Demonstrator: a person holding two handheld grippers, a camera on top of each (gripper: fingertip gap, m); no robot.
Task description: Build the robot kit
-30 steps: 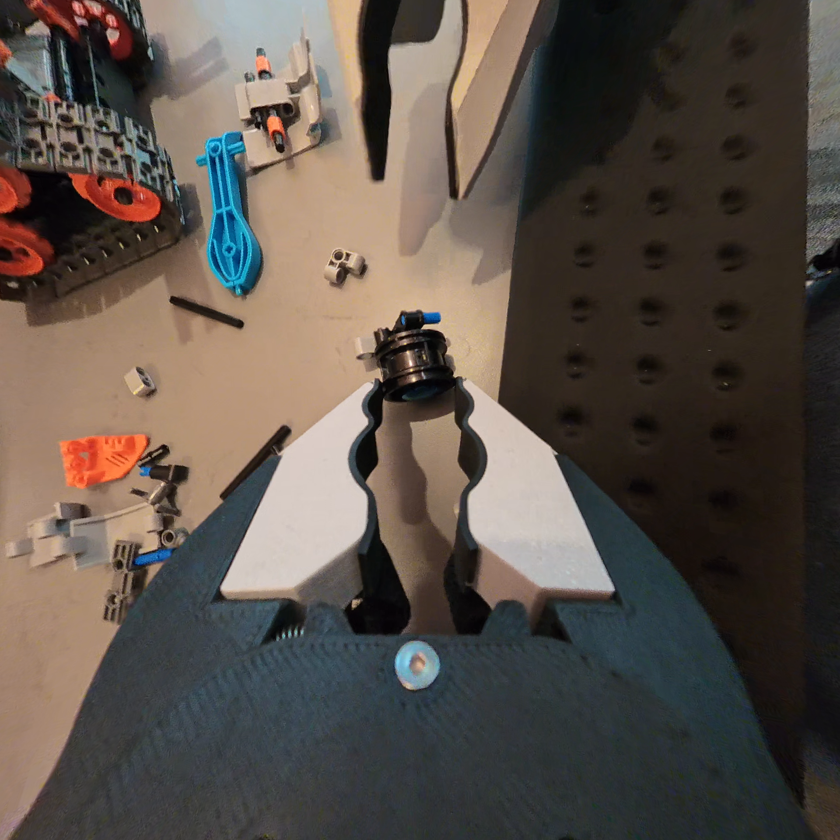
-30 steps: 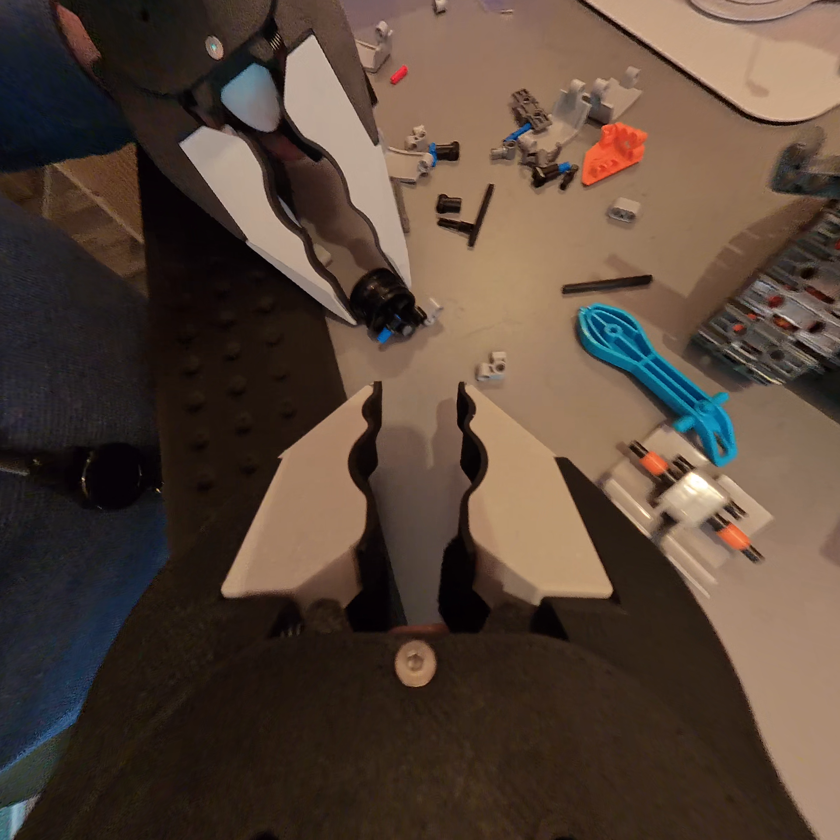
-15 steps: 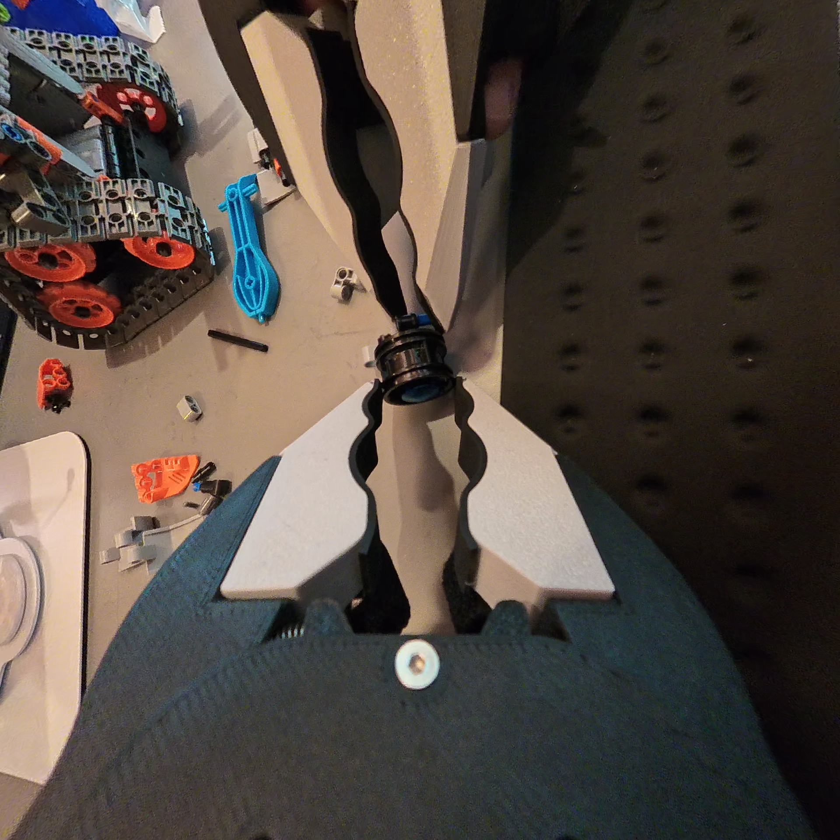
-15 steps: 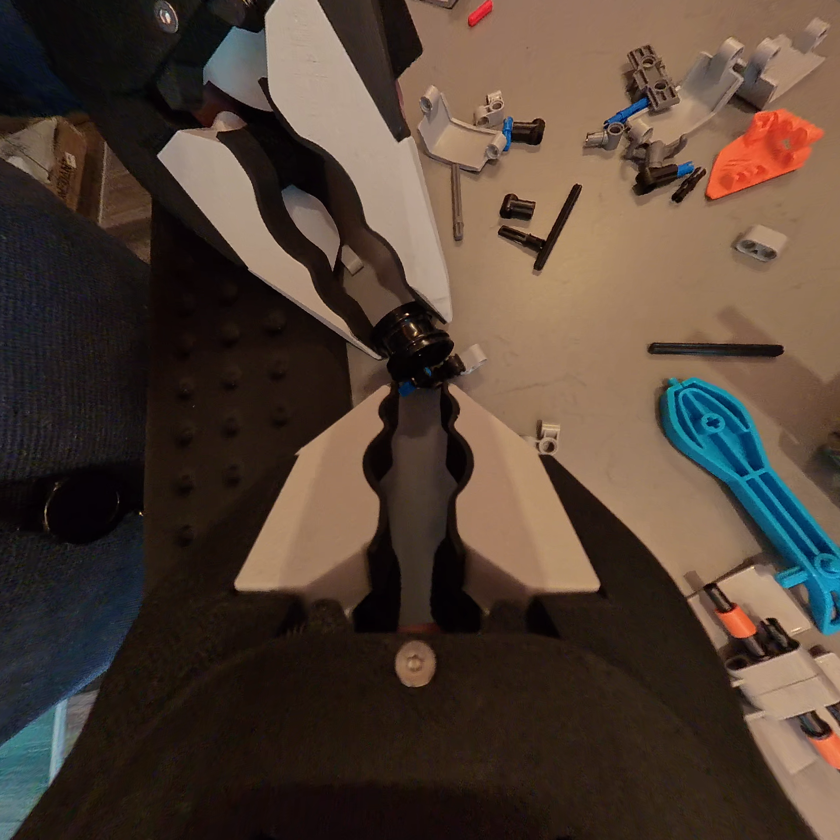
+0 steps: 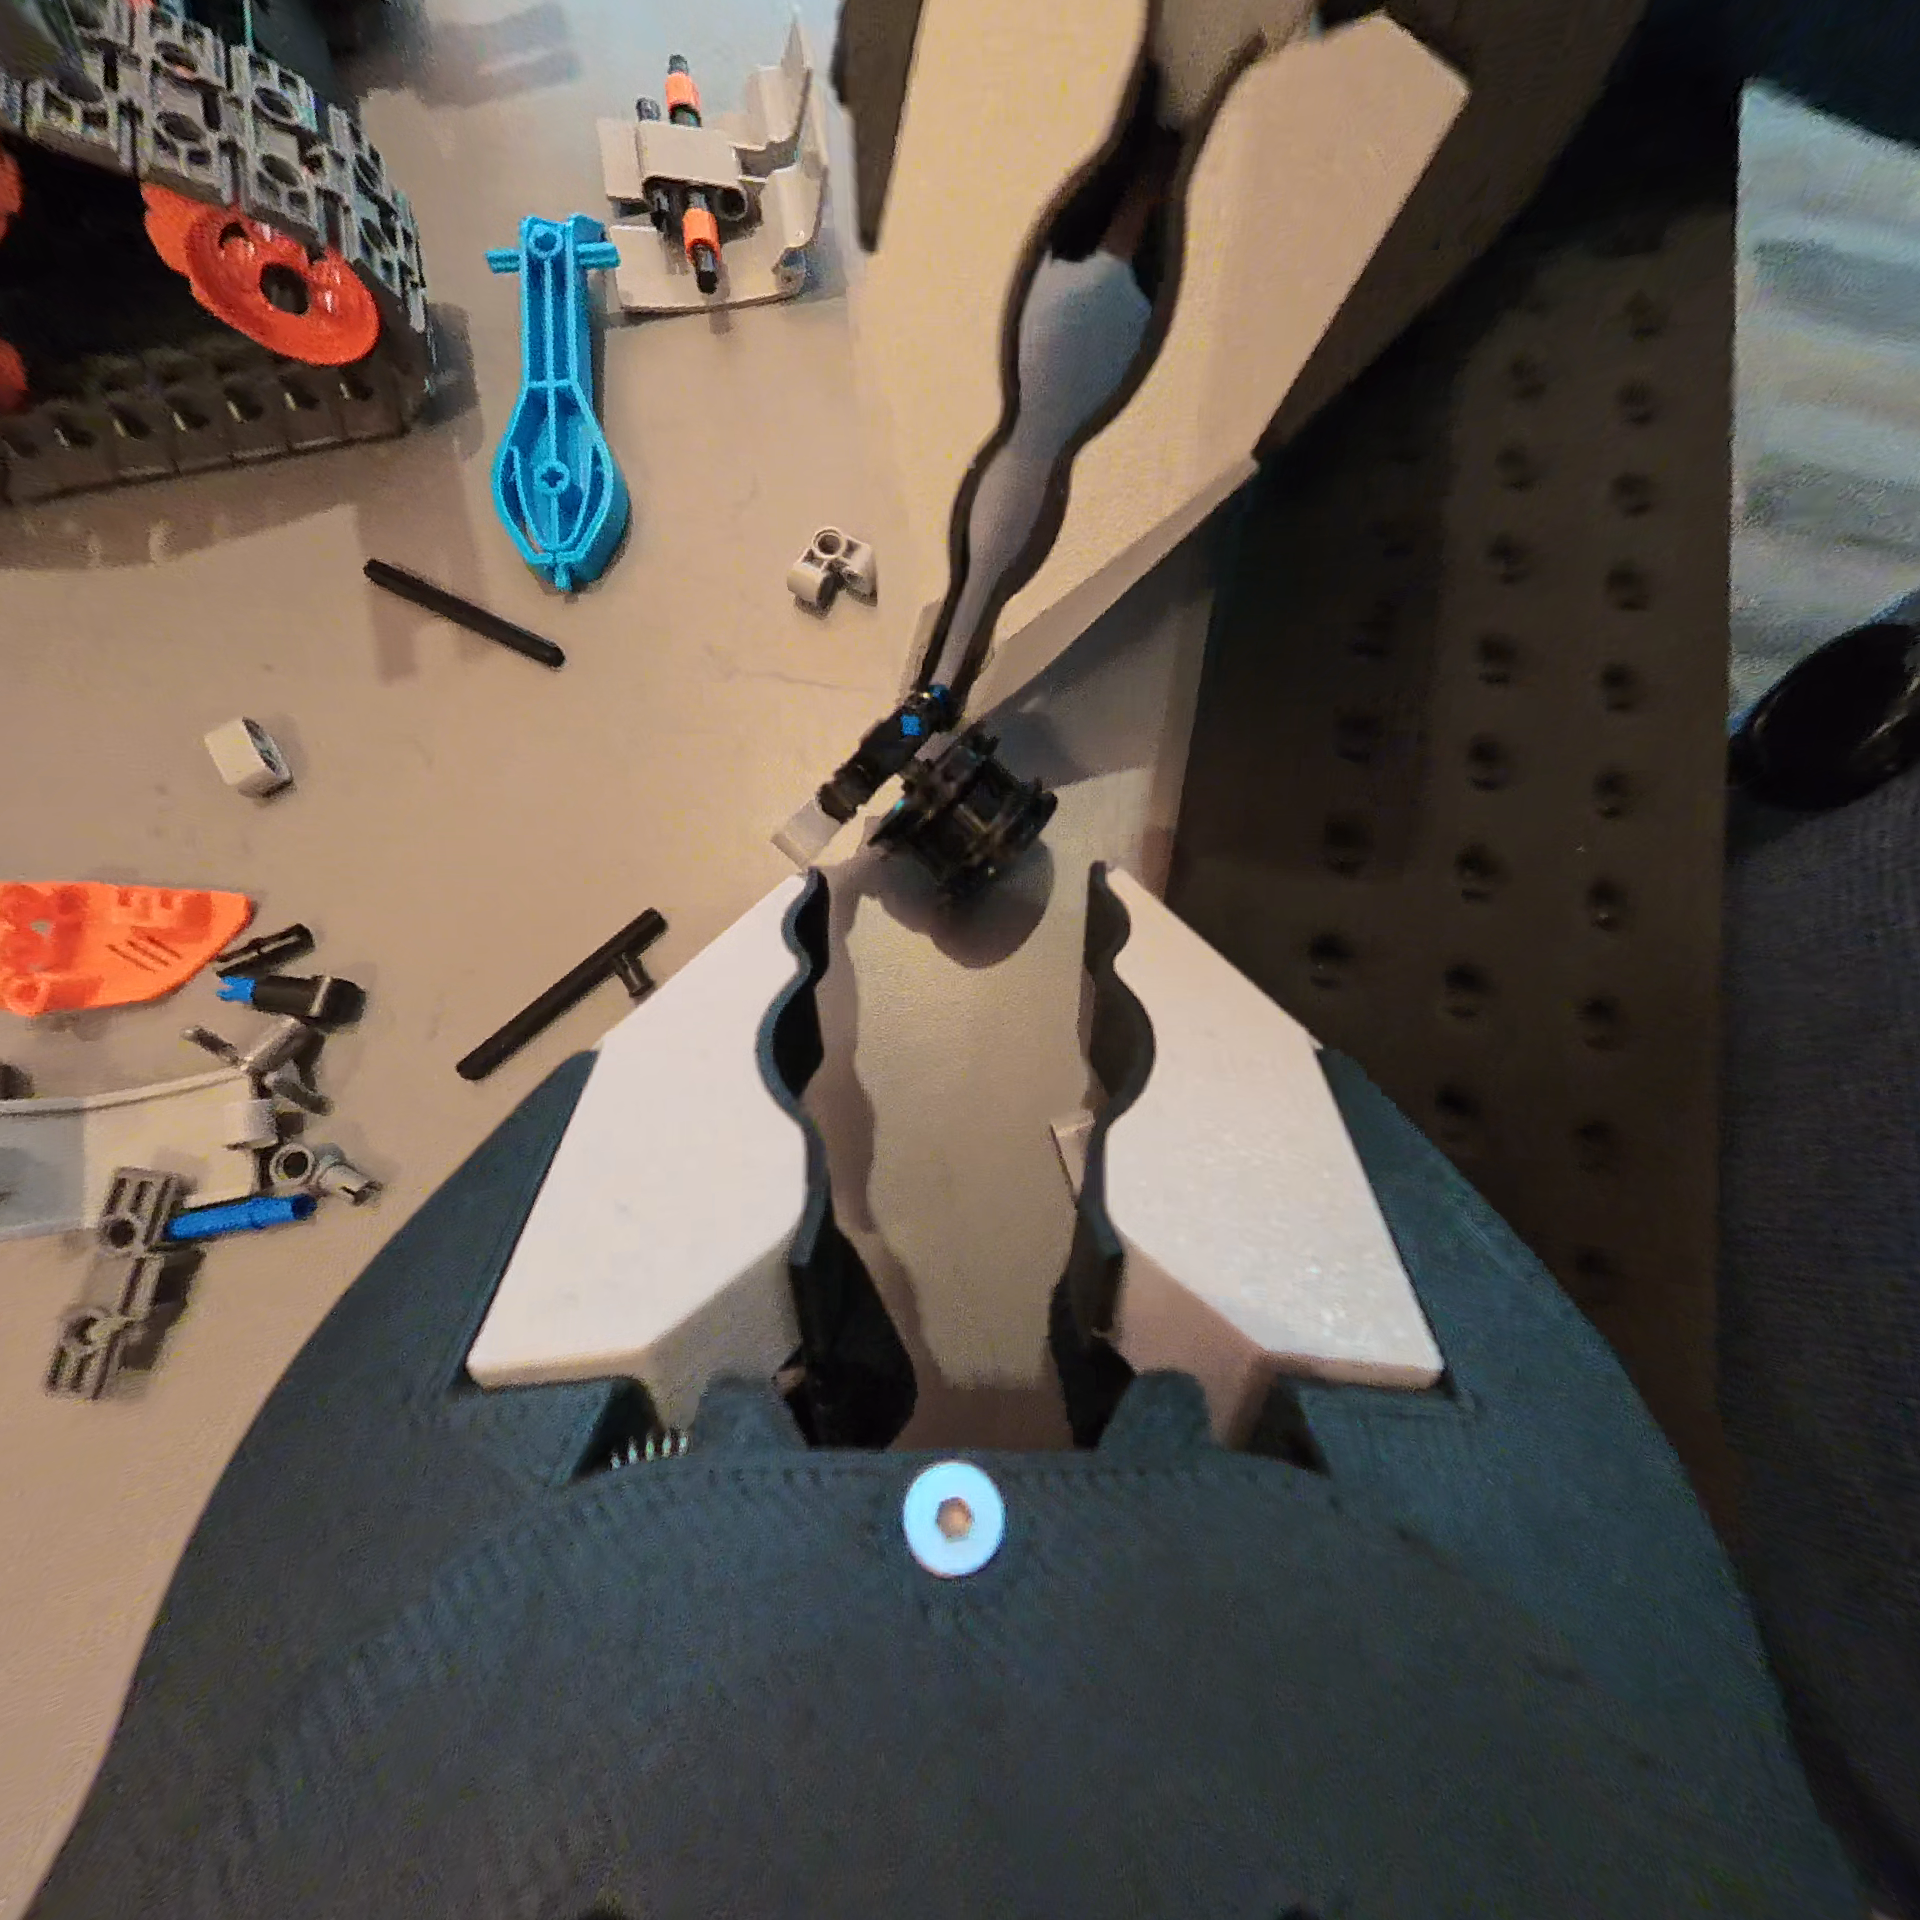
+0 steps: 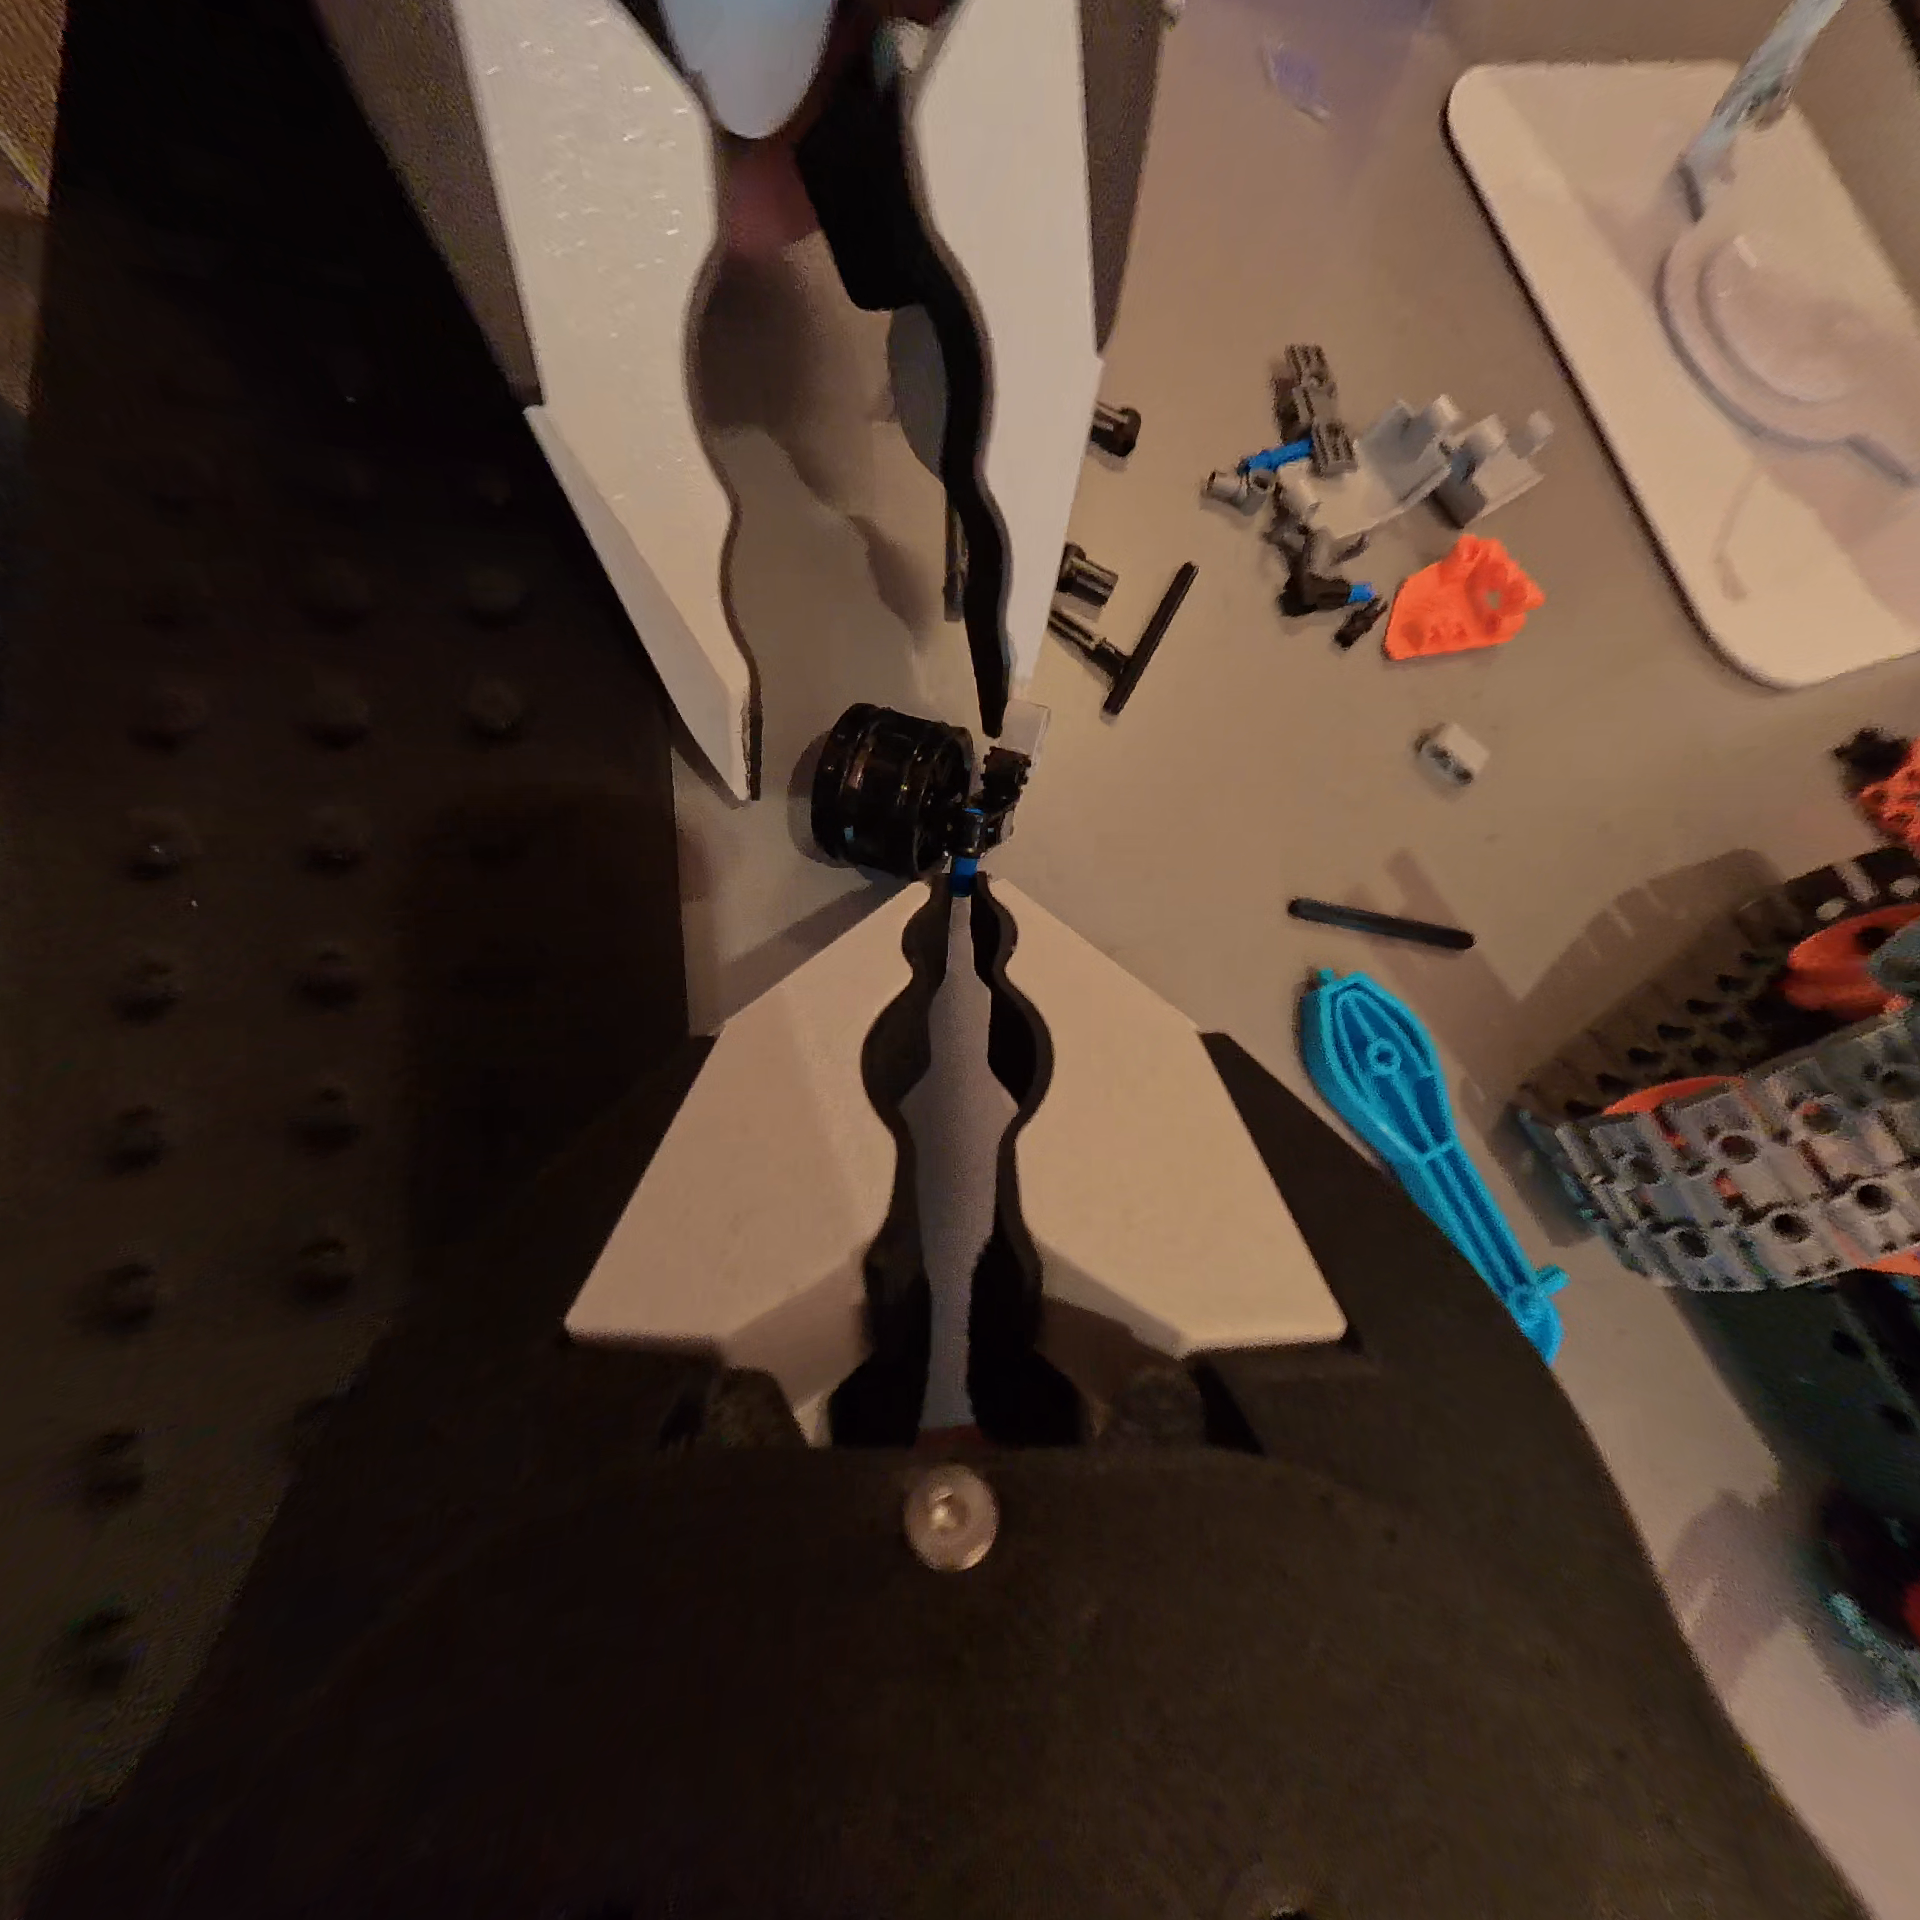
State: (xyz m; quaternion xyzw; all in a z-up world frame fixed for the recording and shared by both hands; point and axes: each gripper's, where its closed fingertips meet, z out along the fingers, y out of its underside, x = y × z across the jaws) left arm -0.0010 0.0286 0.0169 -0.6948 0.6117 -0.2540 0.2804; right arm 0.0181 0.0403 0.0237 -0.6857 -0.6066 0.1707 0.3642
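A small black wheel hub (image 5: 971, 816) with a blue pin (image 5: 914, 722) and a grey connector piece on its side lies on the grey table, at the edge of the black mat. My left gripper (image 5: 956, 883) is open; the hub sits just beyond its fingertips, free of them. My right gripper (image 6: 961, 899) is shut on the blue pin (image 6: 964, 868) of the hub (image 6: 883, 800), facing the left one. The right gripper shows in the left wrist view (image 5: 935, 696), coming down from above. The left gripper (image 6: 871, 750) shows open in the right wrist view.
A black perforated mat (image 5: 1507, 727) runs along the right. On the table lie a blue tool (image 5: 556, 416), a tracked model with orange wheels (image 5: 208, 312), a black axle (image 5: 462, 613), an orange panel (image 5: 104, 945), several small grey parts, and a white tray (image 6: 1714, 364). My two grippers' fingertips are within a few centimetres of each other. From either gripper's tips it is about 10 centimetres to the black axle (image 5: 462, 613). It turns up in the right wrist view (image 6: 1379, 918) as well.
My left gripper has opened and let go of the black hub. My right gripper has moved in to the hub and shut on its blue pin.
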